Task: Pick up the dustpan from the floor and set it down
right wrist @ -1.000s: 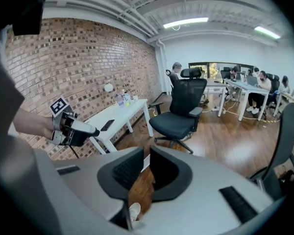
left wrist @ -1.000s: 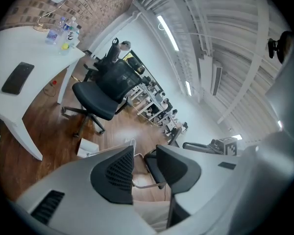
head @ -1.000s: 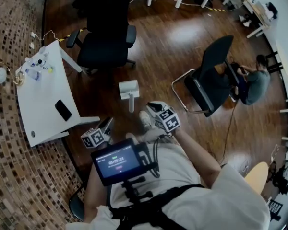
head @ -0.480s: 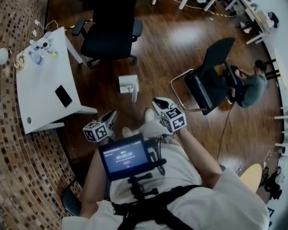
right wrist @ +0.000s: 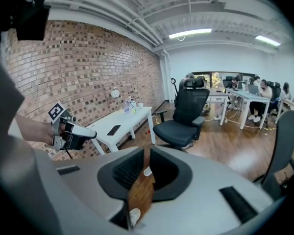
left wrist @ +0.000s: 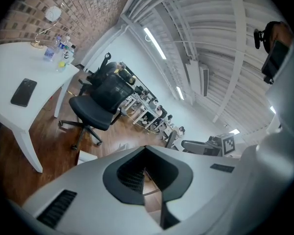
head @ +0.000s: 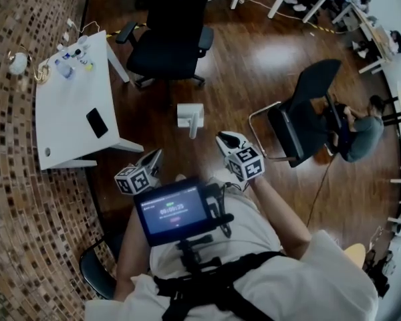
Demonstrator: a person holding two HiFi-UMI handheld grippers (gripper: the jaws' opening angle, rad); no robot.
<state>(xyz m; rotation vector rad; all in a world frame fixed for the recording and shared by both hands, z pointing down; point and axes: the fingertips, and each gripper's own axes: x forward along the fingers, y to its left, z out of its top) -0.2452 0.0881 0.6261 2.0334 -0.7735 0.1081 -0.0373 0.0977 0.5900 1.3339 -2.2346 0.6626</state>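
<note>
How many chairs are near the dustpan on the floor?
2: a black office chair beyond the dustpan, and a metal-framed chair to its right. Others may be hidden behind the person.

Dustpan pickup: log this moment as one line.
dustpan: on floor, untouched | left gripper: fingers just closed, empty | right gripper: shut, empty
</note>
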